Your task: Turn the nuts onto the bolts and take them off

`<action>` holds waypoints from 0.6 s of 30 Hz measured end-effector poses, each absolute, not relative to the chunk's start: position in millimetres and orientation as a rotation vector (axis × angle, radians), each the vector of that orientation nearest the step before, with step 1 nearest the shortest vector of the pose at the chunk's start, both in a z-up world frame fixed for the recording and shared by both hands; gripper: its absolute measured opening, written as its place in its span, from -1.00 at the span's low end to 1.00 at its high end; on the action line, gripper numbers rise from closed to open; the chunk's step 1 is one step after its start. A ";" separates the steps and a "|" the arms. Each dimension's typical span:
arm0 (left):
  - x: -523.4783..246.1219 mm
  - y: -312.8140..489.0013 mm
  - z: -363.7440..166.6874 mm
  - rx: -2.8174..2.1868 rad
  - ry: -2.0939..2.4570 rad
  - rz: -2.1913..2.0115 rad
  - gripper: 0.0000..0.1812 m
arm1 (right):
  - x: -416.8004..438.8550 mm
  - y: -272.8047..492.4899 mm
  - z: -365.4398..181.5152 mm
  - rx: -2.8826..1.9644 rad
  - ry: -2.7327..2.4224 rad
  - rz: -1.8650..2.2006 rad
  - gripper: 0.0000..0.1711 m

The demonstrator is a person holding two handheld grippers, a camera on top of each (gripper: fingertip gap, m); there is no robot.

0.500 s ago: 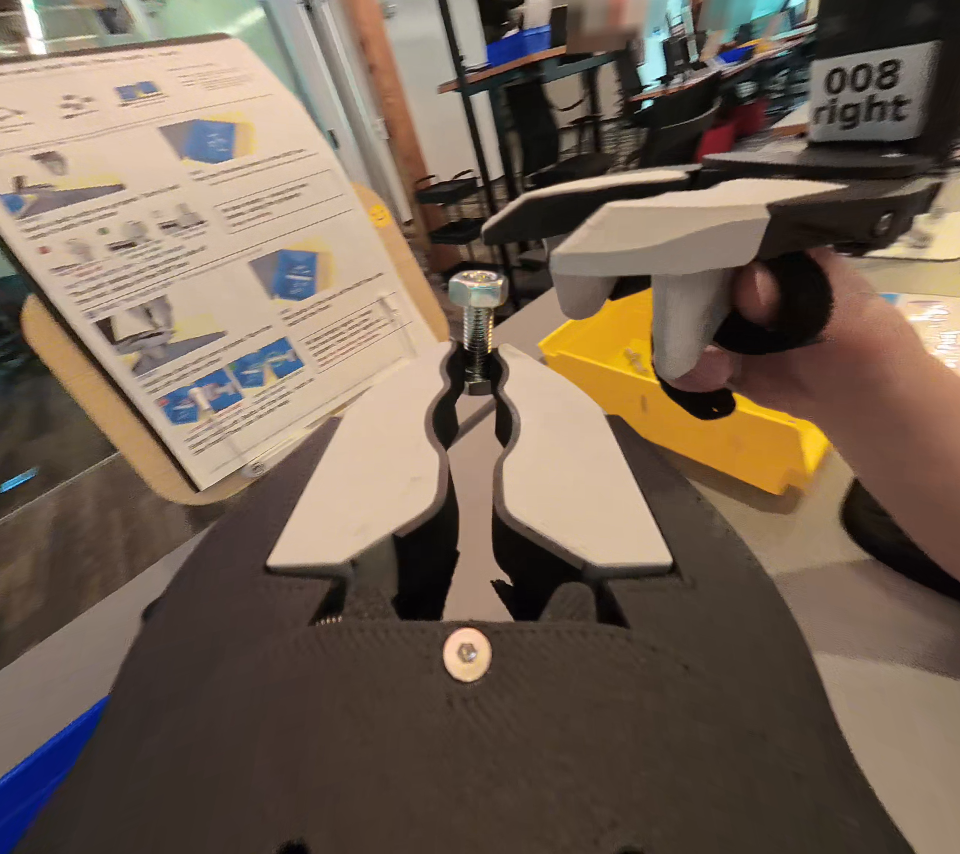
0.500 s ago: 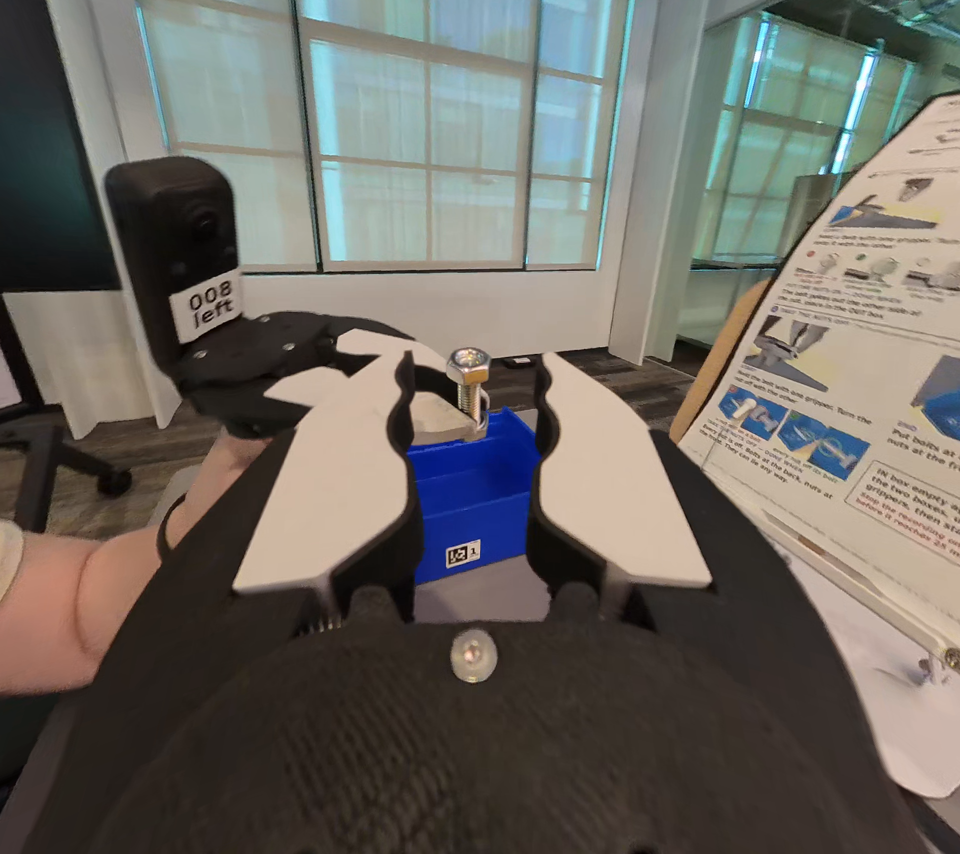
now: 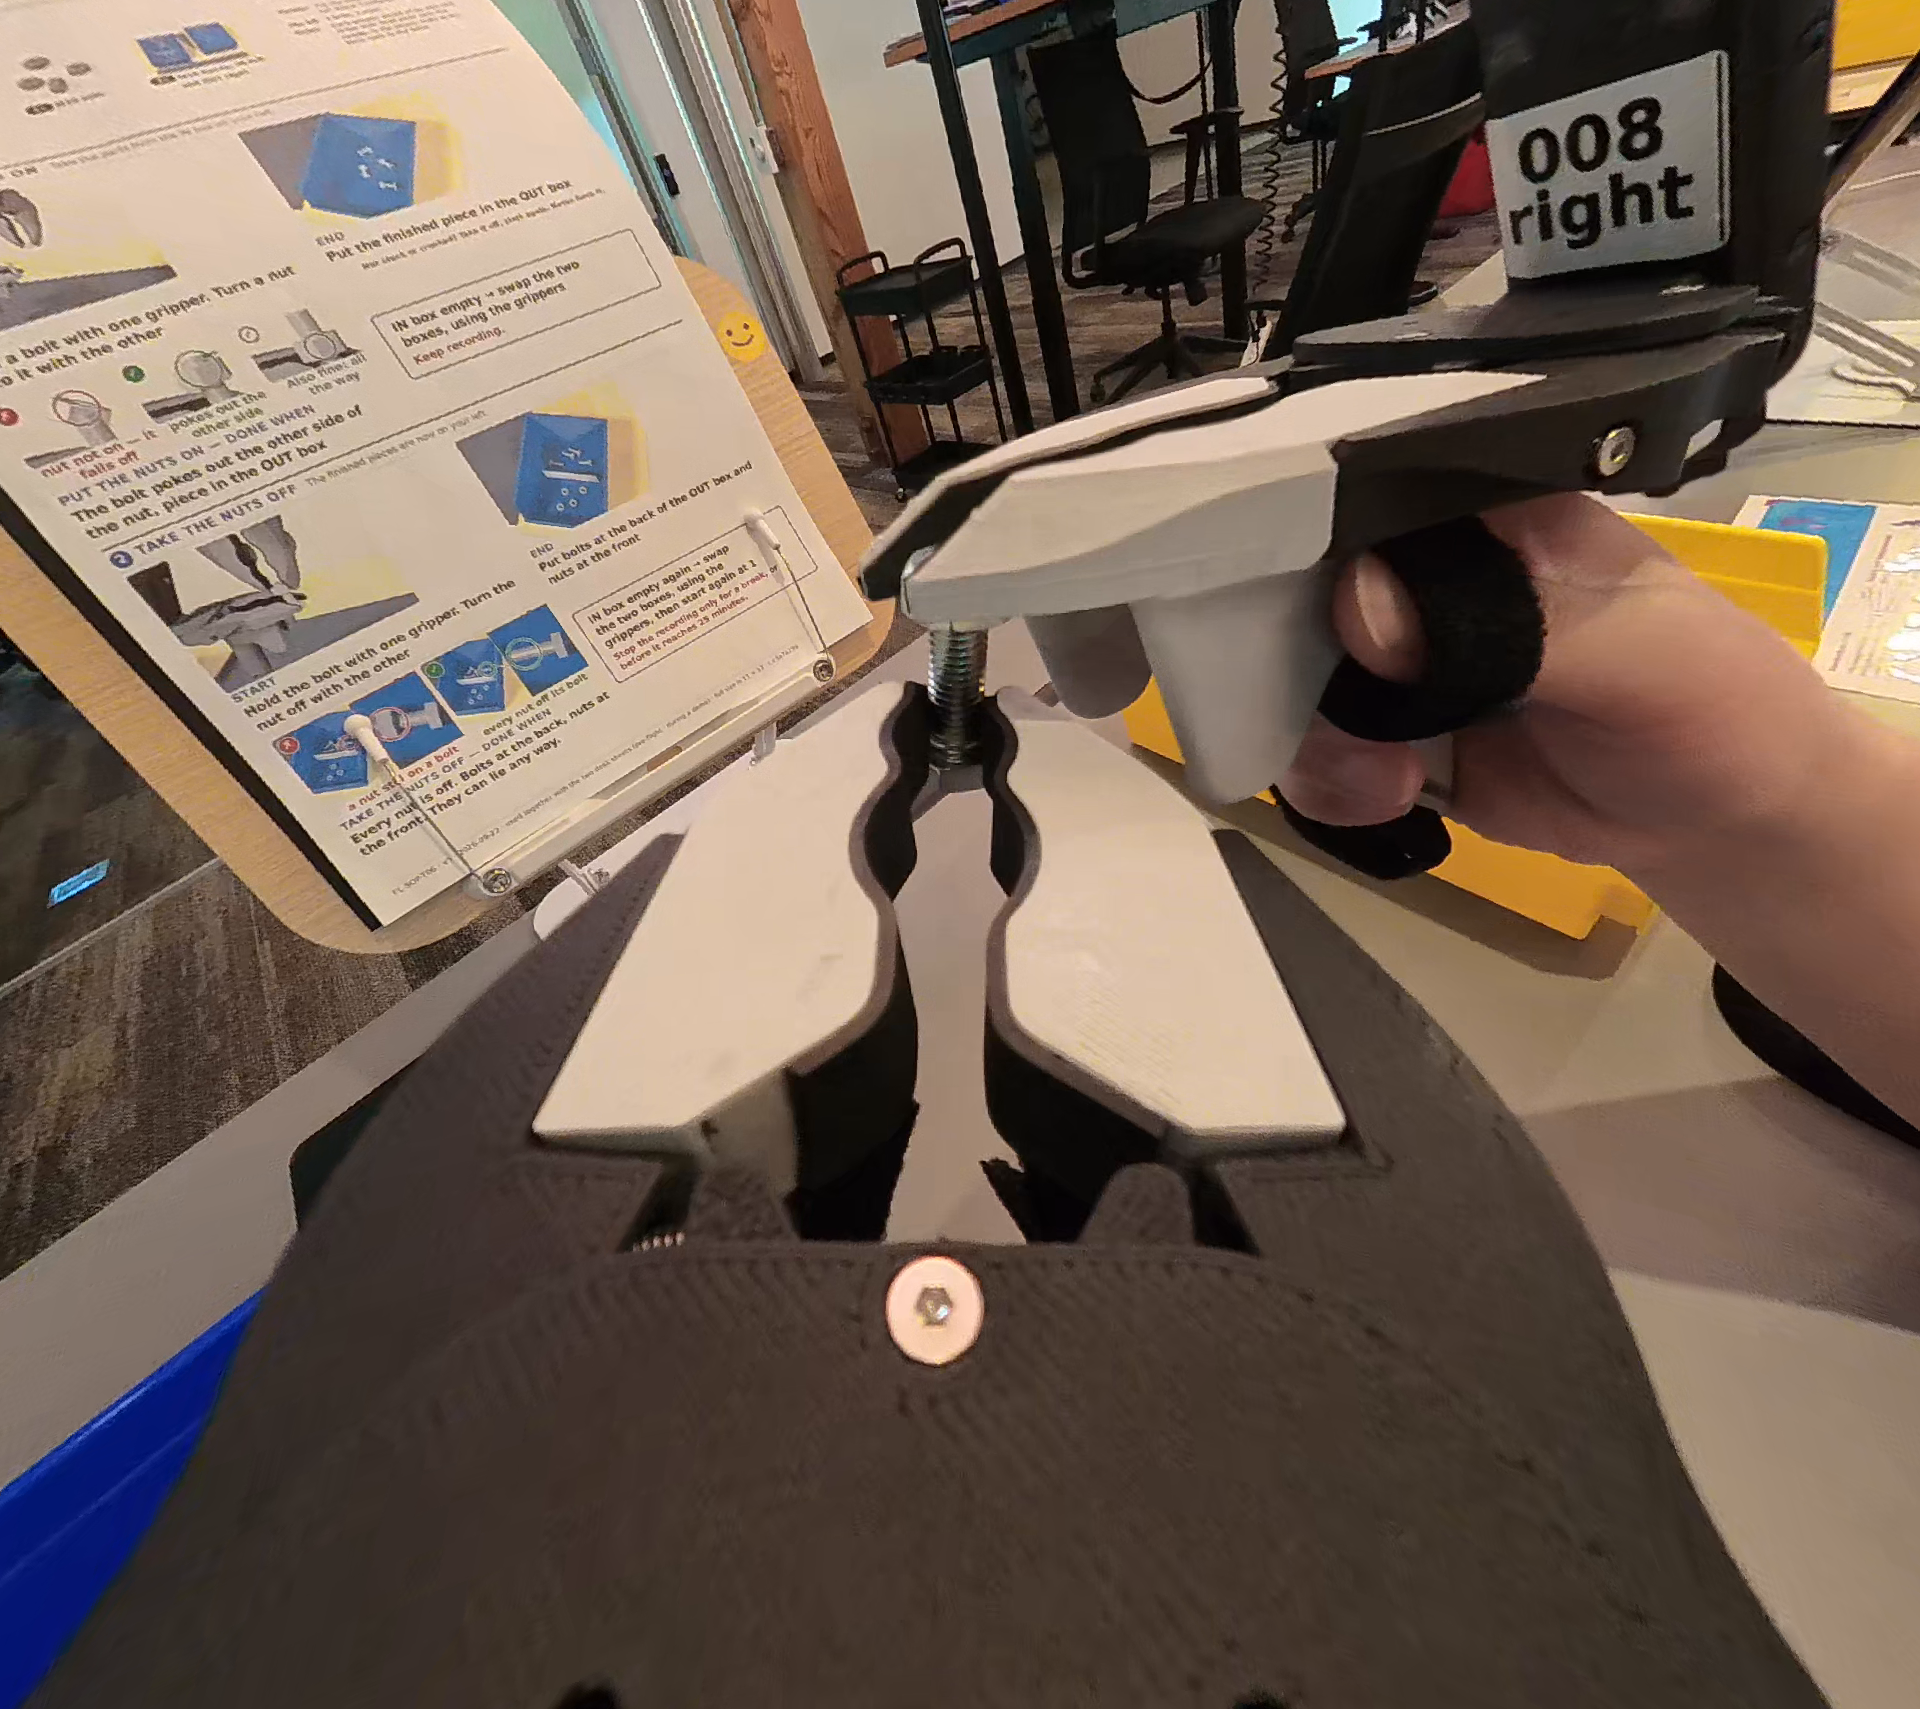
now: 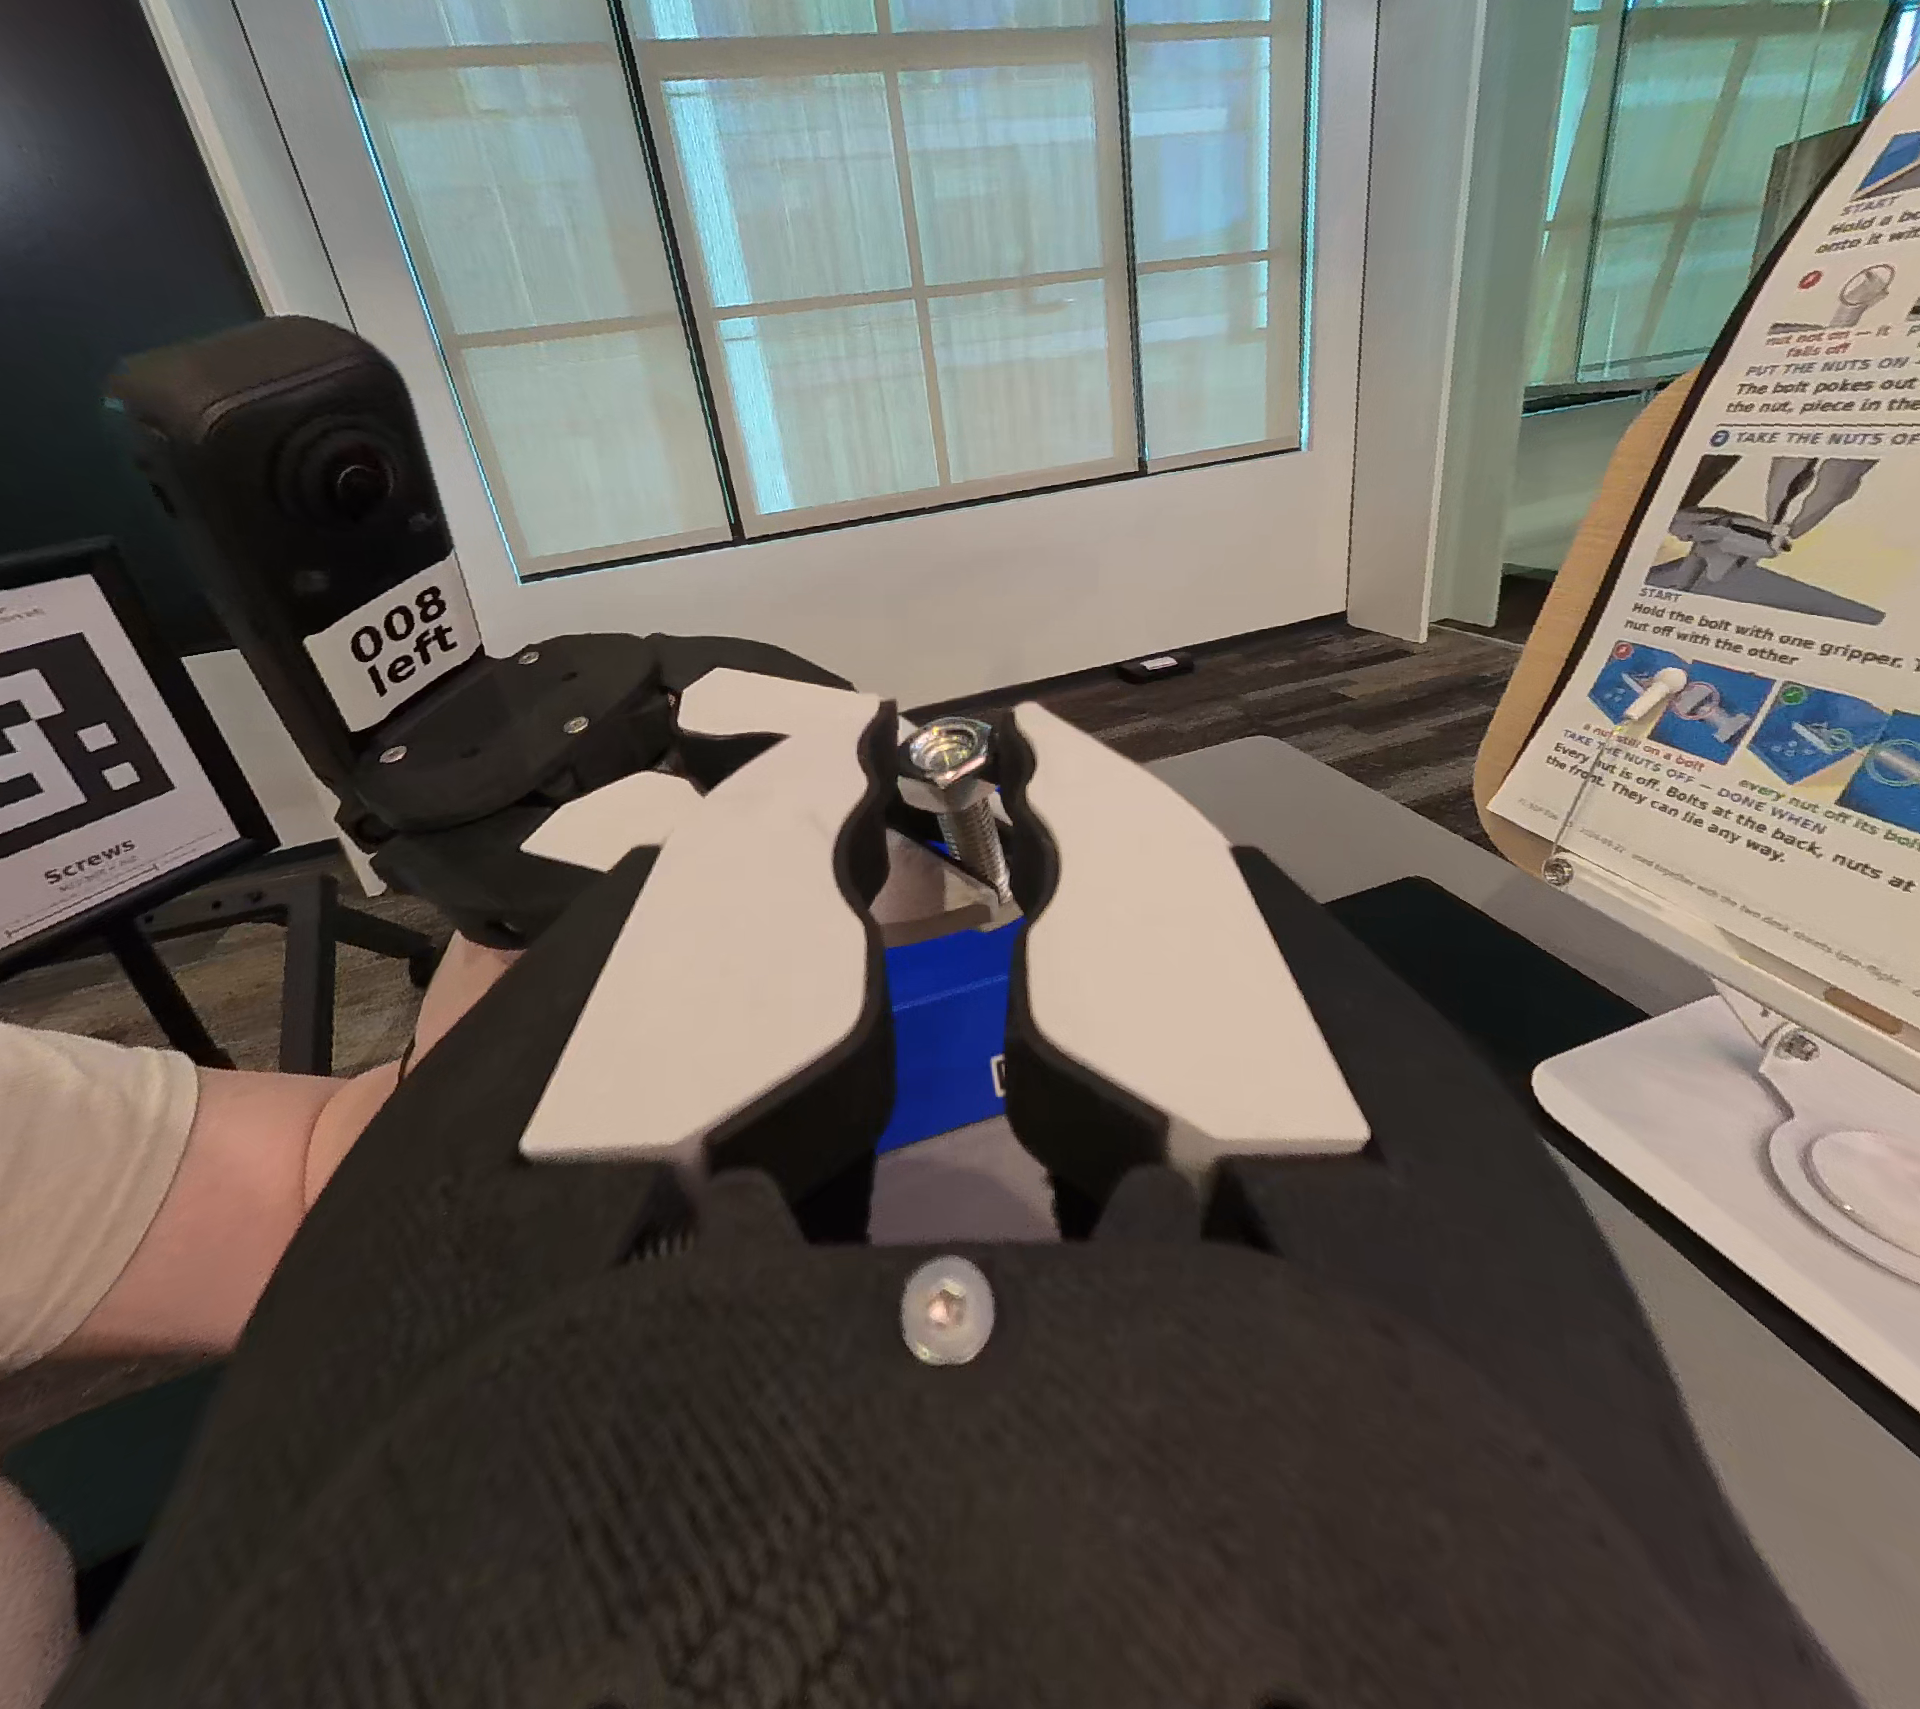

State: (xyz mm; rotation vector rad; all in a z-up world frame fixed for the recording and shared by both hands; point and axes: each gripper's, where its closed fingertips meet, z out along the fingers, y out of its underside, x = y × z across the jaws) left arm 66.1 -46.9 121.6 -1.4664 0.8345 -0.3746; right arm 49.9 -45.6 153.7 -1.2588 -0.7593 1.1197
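The left gripper (image 3: 951,729), black-bodied with white finger plates, has its fingers drawn narrow around the lower end of a silver threaded steel bolt (image 3: 956,683), clamping what looks like a hex nut (image 3: 953,766) seated in the notch between the tips; the bolt stands upright, its shank rising out of the grip. The right gripper (image 4: 948,750) comes in from the side, level, with its own fingers closed around the bolt's hexagonal head — in the right wrist view the head sits between the dark notched tips and the threads run down toward the other gripper's white tips (image 4: 935,906). A person's hand (image 3: 1538,724) holds the right gripper's handle, a black strap around one finger. Behind the bolt, a blue plastic bin (image 4: 940,1025) shows between the right fingers; a yellow plastic bin (image 3: 1507,870) lies under the hand. A printed instruction sheet on a rounded wooden board (image 3: 343,412) stands tilted at the table's edge; a grey tabletop (image 3: 1714,1192) lies beneath everything.
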 end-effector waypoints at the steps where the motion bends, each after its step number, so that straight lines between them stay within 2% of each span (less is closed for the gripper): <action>1: 66.1 -46.9 121.1 -1.470 0.836 -0.378 -0.90 | 49.9 -45.4 152.9 -1.259 -0.765 1.119 -0.78; 18: 67.9 -54.7 123.7 -1.460 0.895 -0.473 -0.90 | 49.6 -54.4 152.7 -1.257 -0.864 1.036 -0.78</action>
